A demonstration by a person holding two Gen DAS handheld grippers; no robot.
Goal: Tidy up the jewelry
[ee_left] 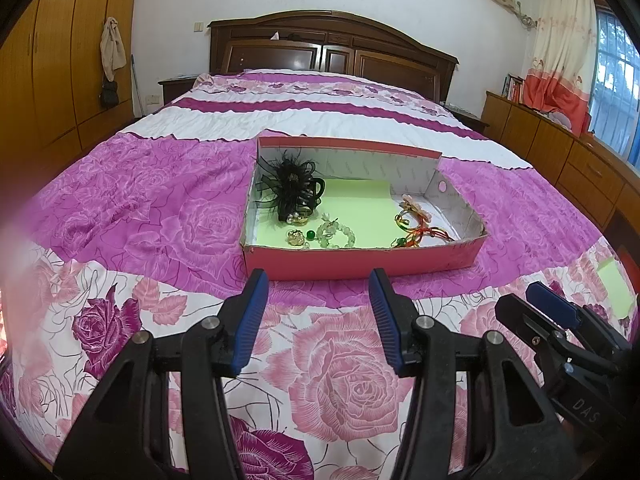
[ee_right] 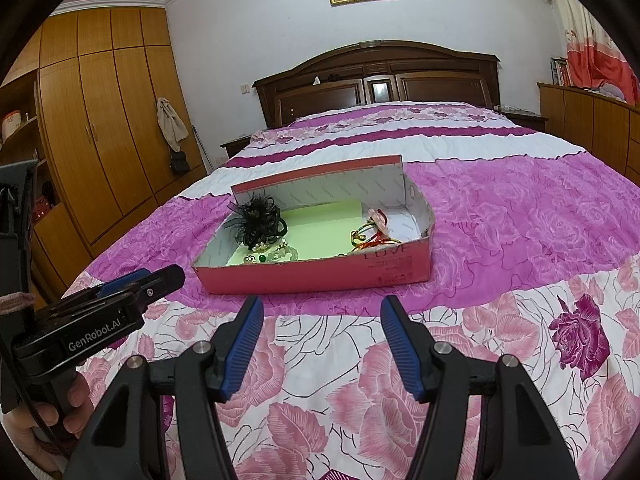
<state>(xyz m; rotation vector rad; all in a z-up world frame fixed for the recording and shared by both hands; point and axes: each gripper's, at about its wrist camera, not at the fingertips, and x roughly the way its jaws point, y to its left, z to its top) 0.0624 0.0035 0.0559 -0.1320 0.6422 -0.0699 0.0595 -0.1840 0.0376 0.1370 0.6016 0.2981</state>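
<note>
- On the bed's floral quilt (ee_left: 132, 208), just ahead of both your tools, the pink shoebox (ee_left: 360, 264) sits with its top off and the jewelry inside it.
- At the box's left end lies a black feathered hairpiece (ee_left: 290, 186); right by it, near the front wall, are a small gold piece (ee_left: 296, 238) and a pale green bead bracelet (ee_left: 334, 234). At the right end, red-and-gold bangles (ee_left: 416, 226) are tangled with a pink flower clip (ee_left: 414, 202). A green paper liner (ee_left: 356, 208) covers the floor between.
- Your left gripper (ee_left: 318, 320) is spread wide and carries nothing; your right gripper (ee_right: 320, 340) likewise stands released and bare. Both hang over the quilt, short of the box.
- Nothing shows on the quilt outside the box, so this fits either pieces already gathered in, or a pile waiting to be sorted; the views don't settle which.
- Any reach over the front wall calls for a shallow descent: the beads and gold piece lie touching, so a pinch must single one out.
</note>
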